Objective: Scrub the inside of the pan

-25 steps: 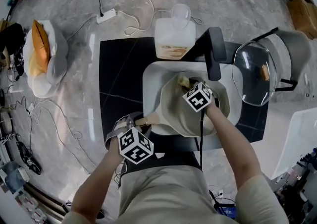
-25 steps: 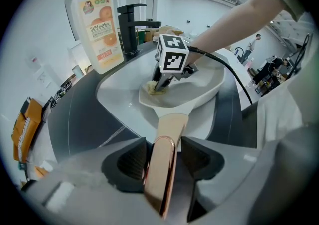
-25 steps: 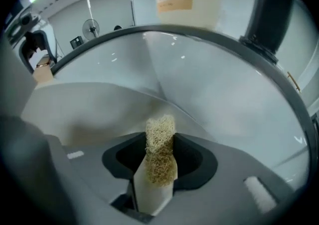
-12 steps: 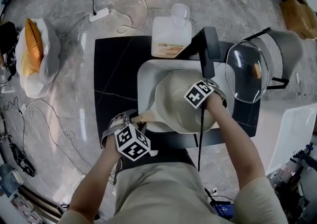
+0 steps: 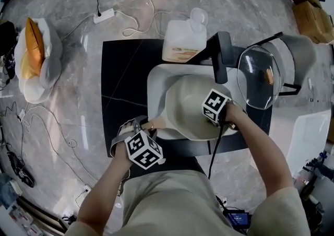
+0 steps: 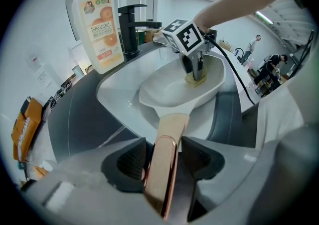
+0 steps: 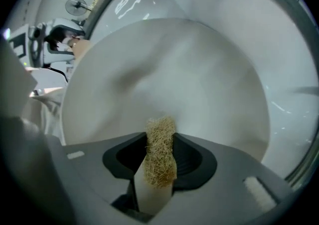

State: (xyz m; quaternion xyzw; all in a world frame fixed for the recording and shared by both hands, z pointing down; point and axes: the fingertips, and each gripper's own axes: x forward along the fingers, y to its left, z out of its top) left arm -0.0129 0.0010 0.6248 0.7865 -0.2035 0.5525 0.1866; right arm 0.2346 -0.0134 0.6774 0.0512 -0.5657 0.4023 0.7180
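As left gripper holds pan — sponge sits inside

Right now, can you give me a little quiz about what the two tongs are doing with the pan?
1. True or false: the right tongs hold a scrubbing pad inside the pan.
2. What are the left tongs gripping? A) the soap bottle B) the pan's handle C) the tap
3. Fill in: the pan is tilted inside the white ____.

Key: 1 true; 2 B; 3 sink.
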